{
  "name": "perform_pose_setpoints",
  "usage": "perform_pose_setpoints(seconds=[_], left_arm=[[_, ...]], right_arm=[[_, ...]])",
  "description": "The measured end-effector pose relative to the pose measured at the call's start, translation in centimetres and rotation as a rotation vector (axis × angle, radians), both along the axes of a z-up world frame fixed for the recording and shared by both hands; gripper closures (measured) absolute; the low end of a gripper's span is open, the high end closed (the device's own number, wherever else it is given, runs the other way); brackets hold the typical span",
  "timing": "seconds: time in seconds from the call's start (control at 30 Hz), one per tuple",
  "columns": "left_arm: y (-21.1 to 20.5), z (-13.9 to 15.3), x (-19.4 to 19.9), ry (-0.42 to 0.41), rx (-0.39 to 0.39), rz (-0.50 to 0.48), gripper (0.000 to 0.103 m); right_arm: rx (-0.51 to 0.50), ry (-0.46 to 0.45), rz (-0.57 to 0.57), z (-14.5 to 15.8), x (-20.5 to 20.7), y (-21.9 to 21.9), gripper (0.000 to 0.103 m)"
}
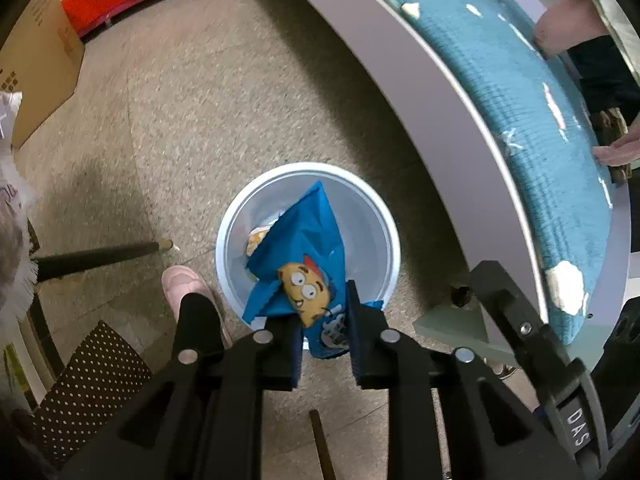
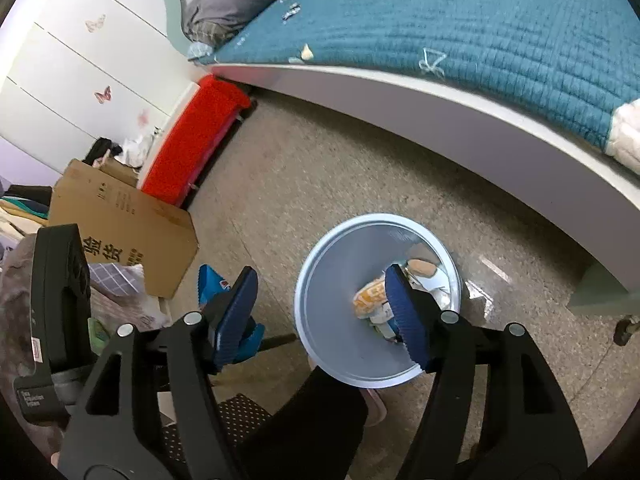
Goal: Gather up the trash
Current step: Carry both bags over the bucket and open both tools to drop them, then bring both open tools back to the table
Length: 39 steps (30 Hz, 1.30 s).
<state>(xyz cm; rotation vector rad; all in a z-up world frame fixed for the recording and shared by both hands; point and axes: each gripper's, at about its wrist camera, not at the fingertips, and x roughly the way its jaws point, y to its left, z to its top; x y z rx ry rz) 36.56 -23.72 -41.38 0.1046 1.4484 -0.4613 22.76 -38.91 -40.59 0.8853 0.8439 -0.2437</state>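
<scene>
Beyond both grippers, the bed (image 2: 460,92) with its teal quilt (image 2: 480,28) curves across the far side, its end cut off at the picture edge. Ahead of the left gripper (image 1: 322,312) and below it stands the white trash bin (image 1: 308,236) on the speckled floor (image 1: 192,120). This gripper points steeply downward, its two black fingers clamped on the lower part of a blue snack bag (image 1: 304,264), which hangs over the bin's opening; the bag's upper end reaches past the near rim and hides much of the inside. A pale wrapper (image 1: 256,240) shows beside it, only partly visible.

The right gripper (image 2: 324,312) also tilts down toward the floor, its blue-padded fingers spread wide and holding nothing. The bin lies between its fingertips and just beyond them; the right finger (image 2: 404,316) covers part of the rubbish inside, where an orange-and-white packet (image 2: 368,296) can be made out. To its left sits a cardboard box (image 2: 120,232).
</scene>
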Motion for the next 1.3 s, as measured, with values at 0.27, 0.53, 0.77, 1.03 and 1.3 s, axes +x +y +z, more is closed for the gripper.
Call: perform_pose_setpoints(seconds=[0.27,0.53,0.77,1.03,1.3], left_arm=[[0.2,3.1,-0.7,-0.045,-0.05,0.011,0.046],[1.4,5.4,-1.7,-0.077,-0.051,0.036,0.034],[3.6,7.3,-3.5,-0.086,-0.051,0.074,0.033],[6.0,15.8,-6.7,-0.22,-0.168,0.091,0.033],[12.0,27.7,-9.7,-0.468,-0.241,0.104,0.028]], right_arm=[[0.0,-0.026,-0.042,1.4,-1.9,-0.7,0.036],[-0.005,-0.044,-0.051,3.0,-3.4,-0.6,0.036],[-0.019,-0.084,-0.033,5.9,-4.5,0.4,0.036],[-0.076,-0.226,-0.01,13.7,-6.2,2.2,0.035],[-0.175,-0.362,0.128,23.7,-6.2,7.5,0.033]])
